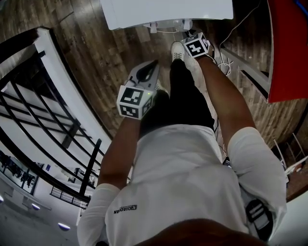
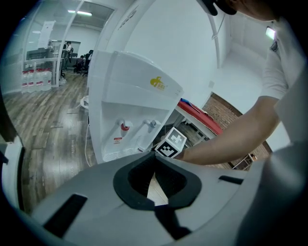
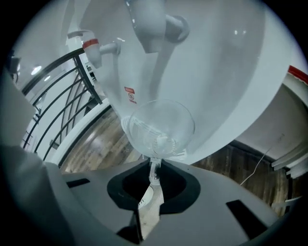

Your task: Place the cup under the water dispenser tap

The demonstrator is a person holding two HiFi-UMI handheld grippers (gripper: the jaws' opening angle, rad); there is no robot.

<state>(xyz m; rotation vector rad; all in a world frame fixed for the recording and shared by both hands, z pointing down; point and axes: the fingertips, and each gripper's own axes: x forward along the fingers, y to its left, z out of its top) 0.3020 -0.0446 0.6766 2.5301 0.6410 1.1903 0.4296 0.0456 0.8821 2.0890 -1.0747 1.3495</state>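
Note:
In the right gripper view, my right gripper (image 3: 153, 166) is shut on the rim of a clear plastic cup (image 3: 159, 127). The cup is tilted, with its mouth towards the camera, in front of the white water dispenser (image 3: 226, 72). It hangs just below the dispenser's grey tap (image 3: 161, 24), and a red tap (image 3: 91, 45) lies to the left. In the head view the right gripper's marker cube (image 1: 196, 45) is close to the dispenser (image 1: 168, 12). My left gripper (image 2: 155, 154) holds nothing, its jaw tips together, and stays back from the dispenser (image 2: 134, 96).
A dark railing (image 3: 57, 96) with a white base runs along the left. A red-topped table (image 2: 202, 117) stands to the right of the dispenser. A cable (image 1: 226, 62) lies on the wooden floor (image 1: 96, 53). The person's legs and shoes (image 1: 178, 50) are right before the dispenser.

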